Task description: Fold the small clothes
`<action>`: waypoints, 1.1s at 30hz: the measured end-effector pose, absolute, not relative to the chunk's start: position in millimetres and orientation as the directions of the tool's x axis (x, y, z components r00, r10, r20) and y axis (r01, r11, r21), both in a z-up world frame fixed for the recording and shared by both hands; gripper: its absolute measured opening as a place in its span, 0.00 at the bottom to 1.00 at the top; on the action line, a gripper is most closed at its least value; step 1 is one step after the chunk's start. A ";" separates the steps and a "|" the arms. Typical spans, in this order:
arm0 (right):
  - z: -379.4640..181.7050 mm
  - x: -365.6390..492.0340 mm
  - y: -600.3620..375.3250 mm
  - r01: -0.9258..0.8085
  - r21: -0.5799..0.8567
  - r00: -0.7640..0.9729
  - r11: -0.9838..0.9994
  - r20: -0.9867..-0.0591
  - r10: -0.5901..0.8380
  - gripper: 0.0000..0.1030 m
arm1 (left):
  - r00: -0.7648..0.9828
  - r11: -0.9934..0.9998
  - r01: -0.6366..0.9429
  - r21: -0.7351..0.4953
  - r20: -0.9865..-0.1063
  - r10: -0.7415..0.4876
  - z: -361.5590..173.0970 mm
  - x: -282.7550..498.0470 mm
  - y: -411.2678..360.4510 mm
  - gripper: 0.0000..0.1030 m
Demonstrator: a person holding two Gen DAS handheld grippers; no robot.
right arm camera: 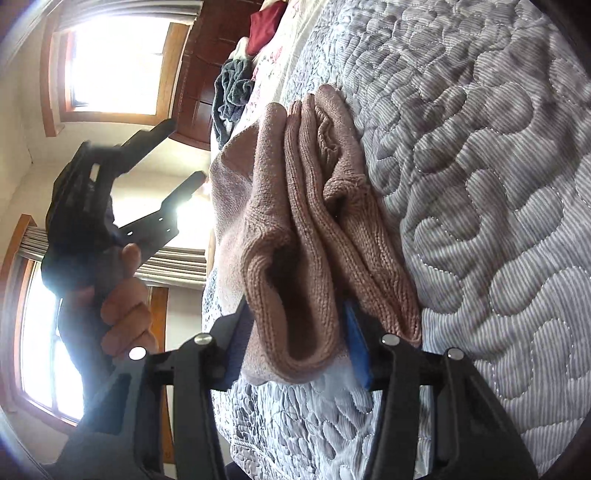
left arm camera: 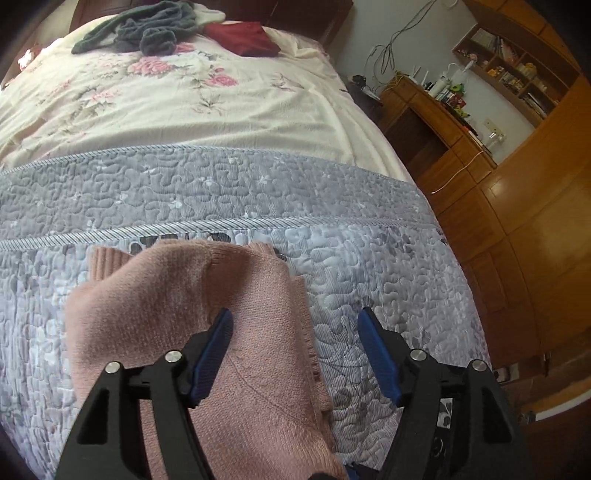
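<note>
Gripping folded pink sweater (right arm camera: 295,229), right fingers (right arm camera: 356,343); left fingers (left arm camera: 218,347) spread wide above it.

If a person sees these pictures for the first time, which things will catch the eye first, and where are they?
First is the pink knitted garment, bunched in thick folds on the grey quilted bedspread; the right gripper has its fingers on either side of the folds. The left gripper is open above the same garment, one blue pad over the knit. Far up the bed lie a dark grey garment and a dark red one.
</note>
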State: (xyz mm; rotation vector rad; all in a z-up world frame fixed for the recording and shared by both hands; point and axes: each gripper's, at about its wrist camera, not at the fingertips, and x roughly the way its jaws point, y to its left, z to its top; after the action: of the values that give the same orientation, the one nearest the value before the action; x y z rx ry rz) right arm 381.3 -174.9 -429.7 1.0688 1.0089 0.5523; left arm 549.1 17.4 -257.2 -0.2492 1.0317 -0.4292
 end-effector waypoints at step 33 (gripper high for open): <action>-382.1 498.4 -153.6 -0.041 0.611 0.339 0.791 -0.736 0.586 0.21 | 0.255 0.593 0.150 -0.791 -0.548 -0.796 -329.9 511.1 134.8 0.60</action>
State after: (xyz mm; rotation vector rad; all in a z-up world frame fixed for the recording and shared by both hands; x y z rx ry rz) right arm 498.4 -153.6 -382.1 0.5479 1.1640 0.4354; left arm 511.1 134.8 -329.9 -0.6898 1.1387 -0.7163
